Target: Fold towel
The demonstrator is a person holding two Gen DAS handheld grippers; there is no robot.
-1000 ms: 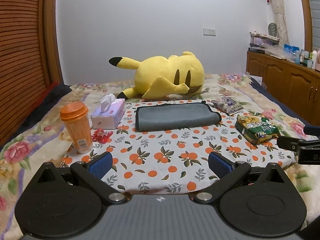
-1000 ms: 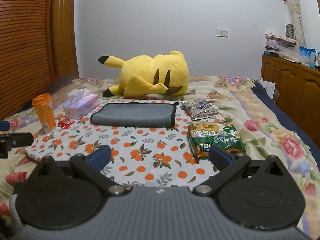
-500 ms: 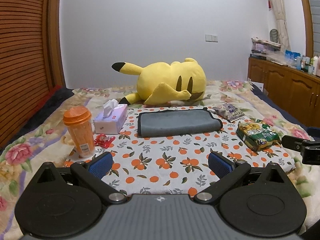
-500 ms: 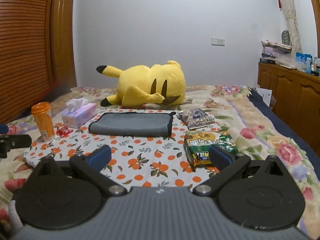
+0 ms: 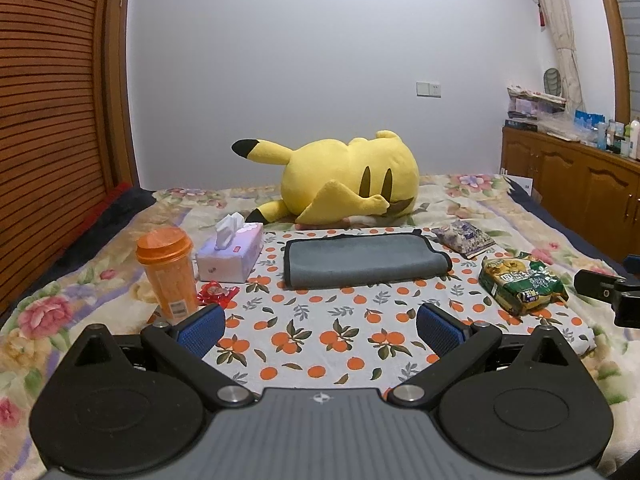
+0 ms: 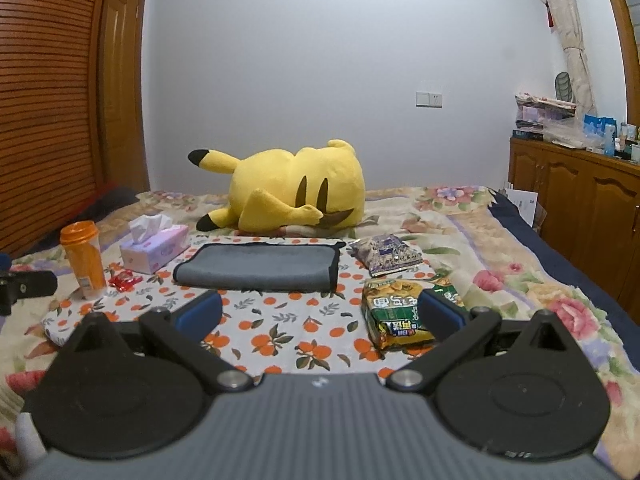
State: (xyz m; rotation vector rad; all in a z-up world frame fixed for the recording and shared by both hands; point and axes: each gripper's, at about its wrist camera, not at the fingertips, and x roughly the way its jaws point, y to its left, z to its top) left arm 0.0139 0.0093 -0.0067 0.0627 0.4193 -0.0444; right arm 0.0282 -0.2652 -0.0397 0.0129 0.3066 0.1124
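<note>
A grey towel with a black edge lies folded flat on the orange-print cloth on the bed. It also shows in the right wrist view. My left gripper is open and empty, held well short of the towel. My right gripper is open and empty, also short of the towel, with its right finger in front of the green snack bag. Each gripper's tip shows at the edge of the other's view.
A yellow plush toy lies behind the towel. An orange cup, a tissue box and a red wrapper are to the left. A green snack bag and a purple packet are to the right. Wooden cabinets stand at far right.
Both grippers have pulled back and tilted up, so the towel and the bed sit lower and farther in both views. The towel has not moved. Both stay open.
</note>
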